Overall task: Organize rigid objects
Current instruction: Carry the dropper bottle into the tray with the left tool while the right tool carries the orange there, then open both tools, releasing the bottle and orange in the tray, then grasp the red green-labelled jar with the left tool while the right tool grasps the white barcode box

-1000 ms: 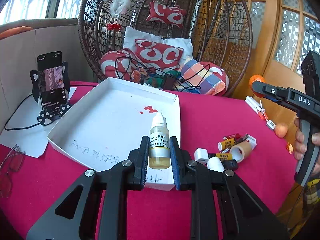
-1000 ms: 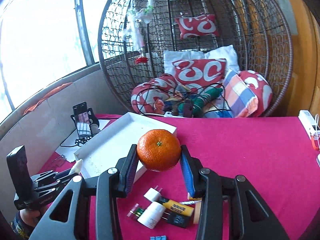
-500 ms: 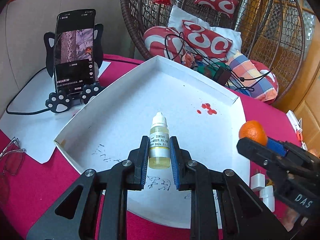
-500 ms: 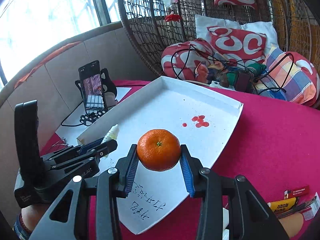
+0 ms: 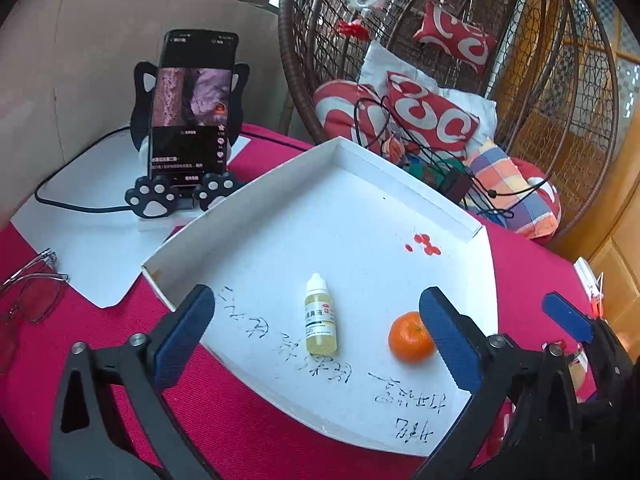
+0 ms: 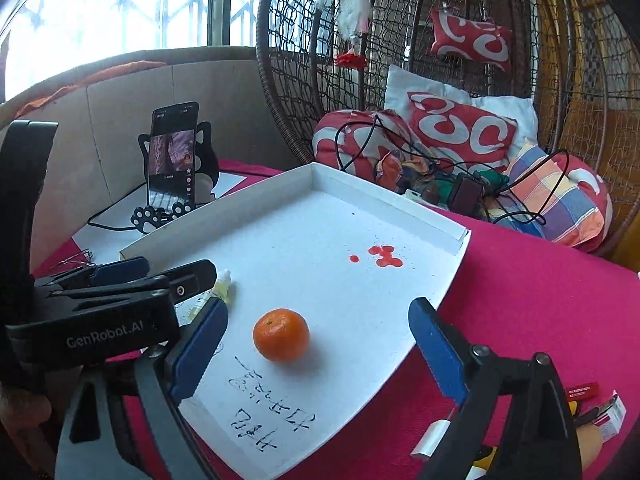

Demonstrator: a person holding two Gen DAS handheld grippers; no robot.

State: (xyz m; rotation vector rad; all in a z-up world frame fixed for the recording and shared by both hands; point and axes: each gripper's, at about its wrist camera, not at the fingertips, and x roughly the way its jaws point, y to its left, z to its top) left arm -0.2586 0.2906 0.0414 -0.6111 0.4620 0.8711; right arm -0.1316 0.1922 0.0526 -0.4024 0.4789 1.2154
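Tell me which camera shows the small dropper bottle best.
The left wrist view. There the dropper bottle stands upright in the white tray, unobstructed, label and white cap visible, beside the tangerine. In the right wrist view only its cap and top peek out behind the open left gripper.

Phone (image 5: 192,104) upright on paw stand; glasses (image 5: 30,292) left; cushions (image 6: 460,132) in wicker chair.

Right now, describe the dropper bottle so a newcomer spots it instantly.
Find the white tray on the red tablecloth. Near its front, left of the orange, stands the bottle. It is the only clear, yellowish, white-capped thing there, with a printed label.
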